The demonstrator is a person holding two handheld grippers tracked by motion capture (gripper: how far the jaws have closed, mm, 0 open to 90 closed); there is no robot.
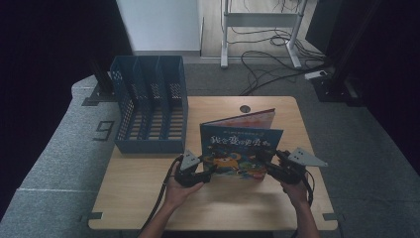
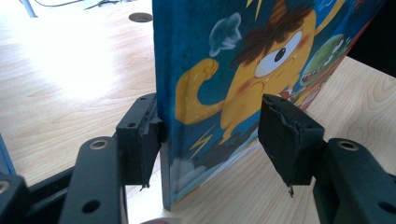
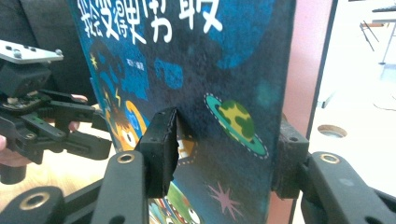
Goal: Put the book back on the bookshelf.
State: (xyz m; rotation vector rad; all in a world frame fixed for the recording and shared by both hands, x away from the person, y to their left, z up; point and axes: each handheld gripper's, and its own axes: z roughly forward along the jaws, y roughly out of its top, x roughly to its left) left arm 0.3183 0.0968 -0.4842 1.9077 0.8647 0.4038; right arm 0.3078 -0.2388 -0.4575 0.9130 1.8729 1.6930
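Picture book [image 1: 241,148] stands upright on its bottom edge on the wooden desk [image 1: 143,188], in the lower middle of the high view, opened a little like a tent. Its blue front cover with white lettering and a one-eyed yellow monster faces the bottom of the frame, toward the person; the pink back cover [image 1: 247,119] angles away toward the upper right. The long axis of the cover runs left to right across the frame, and the spine sits at the left end.

The left claw [image 1: 210,170] sits at the book's lower left corner. In the left gripper view, its left pad [image 2: 147,135] lies against the spine edge, while the right pad [image 2: 280,135] stands clear of the cover, so the jaws are apart with the corner between them.

The right claw [image 1: 267,166] is at the lower right corner. In the right gripper view the covers stand between its jaws; whether the pads press on them I cannot tell.

A blue slotted file rack [image 1: 151,104] stands at the upper left of the desk, well apart from the book.
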